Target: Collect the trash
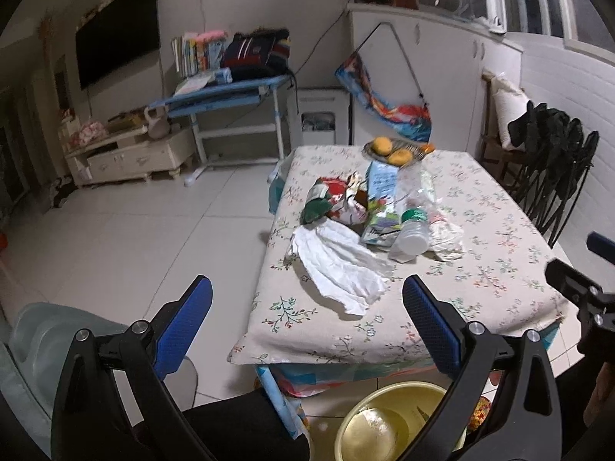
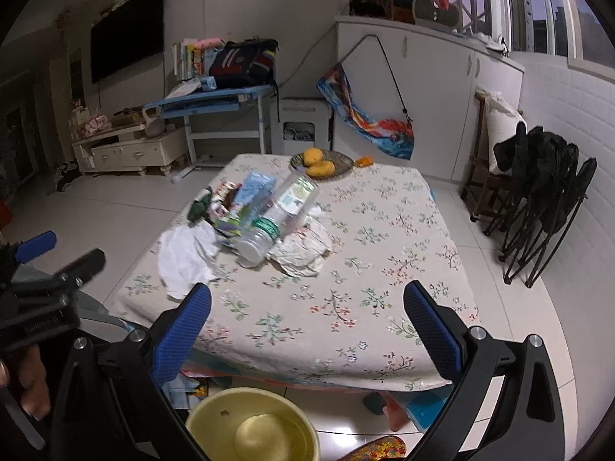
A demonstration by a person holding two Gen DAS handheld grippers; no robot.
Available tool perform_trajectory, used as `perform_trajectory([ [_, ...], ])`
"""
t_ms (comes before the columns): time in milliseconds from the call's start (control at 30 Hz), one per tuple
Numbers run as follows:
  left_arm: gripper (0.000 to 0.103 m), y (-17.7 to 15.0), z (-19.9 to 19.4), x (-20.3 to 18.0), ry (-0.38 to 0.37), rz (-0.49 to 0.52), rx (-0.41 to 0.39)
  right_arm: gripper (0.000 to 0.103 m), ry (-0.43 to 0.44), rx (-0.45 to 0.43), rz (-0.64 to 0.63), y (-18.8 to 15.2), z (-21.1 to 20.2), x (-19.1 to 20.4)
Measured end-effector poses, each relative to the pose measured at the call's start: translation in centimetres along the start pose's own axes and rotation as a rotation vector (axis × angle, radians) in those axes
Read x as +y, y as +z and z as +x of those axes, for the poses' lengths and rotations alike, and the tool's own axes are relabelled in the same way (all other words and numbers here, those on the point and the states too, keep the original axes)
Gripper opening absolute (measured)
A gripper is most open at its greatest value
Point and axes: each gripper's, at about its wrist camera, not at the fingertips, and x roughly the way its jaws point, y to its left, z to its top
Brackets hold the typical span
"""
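Trash pile (image 1: 369, 211) sits mid table (image 1: 499, 269), w/ white tissue (image 1: 338, 269) nearest. Left gripper (image 1: 307, 307) and right gripper (image 2: 307, 307) both hover short of table's near edge, jaws spread, empty. Yellow basin (image 2: 253, 426) on floor below.

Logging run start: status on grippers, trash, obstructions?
Left gripper open, right gripper open, both empty. Trash pile untouched on table; yellow basin below. Nothing blocking.

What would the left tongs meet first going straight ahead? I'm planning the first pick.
Probably the white tissue at the table's near-left edge: it lies between the open left tongs. Depth is unclear.
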Motion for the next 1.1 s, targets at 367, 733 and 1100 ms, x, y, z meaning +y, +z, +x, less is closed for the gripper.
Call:
perform_trajectory([
  [367, 0.096, 1.8, 9.1, -1.0, -0.021, -0.015, 0.169, 0.096, 0.039, 0.067, 0.045, -0.2, 3.2, -1.1],
  [733, 0.096, 2.8, 17.7, -2.9, 0.018, 0.021, 0.293, 0.096, 0.037, 0.105, 0.062, 0.6, 6.0, -2.2],
  [1100, 0.004, 2.5, 18.6, -2.7, -0.178, 0.016, 0.343, 0.096, 0.090, 0.133, 0.089, 1.8, 8.8, -1.9],
])
